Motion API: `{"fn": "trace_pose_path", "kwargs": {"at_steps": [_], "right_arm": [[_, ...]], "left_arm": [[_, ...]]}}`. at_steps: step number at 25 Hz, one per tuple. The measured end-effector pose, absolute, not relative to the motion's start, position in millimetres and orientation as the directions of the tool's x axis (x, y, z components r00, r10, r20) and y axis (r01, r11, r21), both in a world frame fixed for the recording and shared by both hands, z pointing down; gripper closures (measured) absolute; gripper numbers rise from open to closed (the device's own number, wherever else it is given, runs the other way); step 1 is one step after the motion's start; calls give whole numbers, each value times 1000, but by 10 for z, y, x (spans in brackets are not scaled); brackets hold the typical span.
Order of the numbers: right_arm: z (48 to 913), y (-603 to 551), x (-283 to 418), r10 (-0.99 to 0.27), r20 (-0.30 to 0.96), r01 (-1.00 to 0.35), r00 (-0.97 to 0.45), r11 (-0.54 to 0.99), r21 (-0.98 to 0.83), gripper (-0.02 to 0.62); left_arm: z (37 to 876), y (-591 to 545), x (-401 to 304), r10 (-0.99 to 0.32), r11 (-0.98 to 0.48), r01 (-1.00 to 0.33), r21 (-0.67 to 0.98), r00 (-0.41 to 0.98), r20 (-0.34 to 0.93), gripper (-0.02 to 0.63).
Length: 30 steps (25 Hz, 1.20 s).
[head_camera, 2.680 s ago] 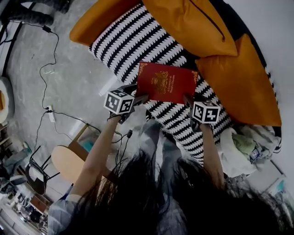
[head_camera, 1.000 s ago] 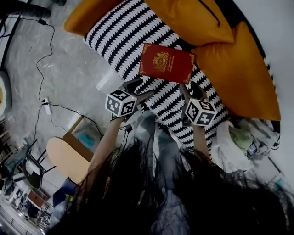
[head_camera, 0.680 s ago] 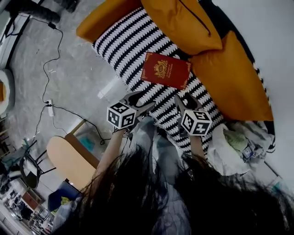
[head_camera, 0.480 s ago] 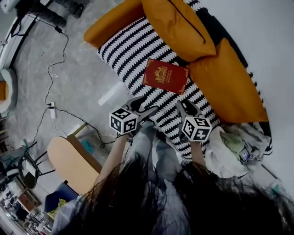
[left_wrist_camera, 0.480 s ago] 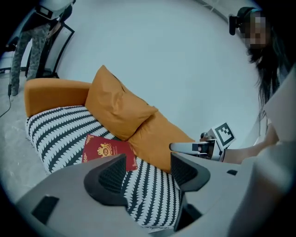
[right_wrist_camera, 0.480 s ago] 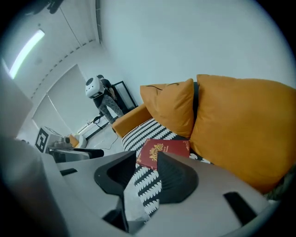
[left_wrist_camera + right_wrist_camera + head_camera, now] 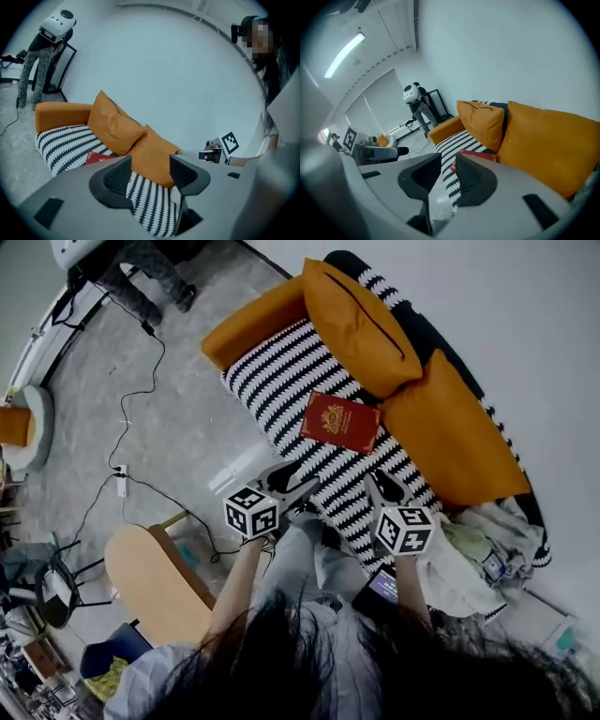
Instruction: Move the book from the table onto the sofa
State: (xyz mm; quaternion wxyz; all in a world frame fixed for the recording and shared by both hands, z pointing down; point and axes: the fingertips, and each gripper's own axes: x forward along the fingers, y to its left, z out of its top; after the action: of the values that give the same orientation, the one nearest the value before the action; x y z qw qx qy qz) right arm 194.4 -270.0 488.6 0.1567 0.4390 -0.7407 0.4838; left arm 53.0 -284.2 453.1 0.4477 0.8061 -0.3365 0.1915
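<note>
The red book (image 7: pixel 340 422) lies flat on the black-and-white striped sofa seat (image 7: pixel 281 381), in front of the orange cushions. Both grippers hang in the air on the near side of the seat, well clear of the book. My left gripper (image 7: pixel 298 482) has its jaws wide apart and closing, with nothing between them. The jaws of my right gripper (image 7: pixel 382 486) are closing to a narrow gap, also empty. In the left gripper view the book (image 7: pixel 97 157) shows past the jaws of the left gripper (image 7: pixel 150 171). The right gripper view shows the book (image 7: pixel 476 154) beyond the right gripper (image 7: pixel 449 176).
Two orange cushions (image 7: pixel 361 329) lean on the sofa back, and an orange armrest (image 7: pixel 253 322) closes its far end. Clothes (image 7: pixel 469 559) are piled at the near right end. Cables and a power strip (image 7: pixel 120 481) lie on the floor, by a wooden seat (image 7: pixel 155 582). A person (image 7: pixel 47 56) stands farther off.
Both grippers held the book above the seat; it now lies there alone. Both grippers have drawn back and risen away from it. The right jaws have narrowed.
</note>
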Motion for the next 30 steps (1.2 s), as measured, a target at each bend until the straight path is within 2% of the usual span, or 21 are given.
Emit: {"fn": "trace_pose_path", "kwargs": {"at_steps": [4, 9, 23, 30], "right_arm": [[4538, -2648, 2020, -530, 613, -786, -586, 187, -590, 497], [4291, -2535, 2121, -551, 598, -788, -582, 202, -582, 503], [3631, -2042, 2224, -560, 518, -749, -647, 339, -570, 511], [3544, -1712, 2164, -532, 509, -729, -676, 382, -568, 511]], "left_arm": [[4147, -2779, 479, -435, -376, -724, 579, 689, 579, 366], [3843, -2591, 503, -468, -392, -741, 546, 671, 575, 439], [3083, -2102, 922, -564, -426, -746, 512, 662, 494, 485], [2921, -1752, 905, -574, -413, -769, 488, 635, 516, 494]]}}
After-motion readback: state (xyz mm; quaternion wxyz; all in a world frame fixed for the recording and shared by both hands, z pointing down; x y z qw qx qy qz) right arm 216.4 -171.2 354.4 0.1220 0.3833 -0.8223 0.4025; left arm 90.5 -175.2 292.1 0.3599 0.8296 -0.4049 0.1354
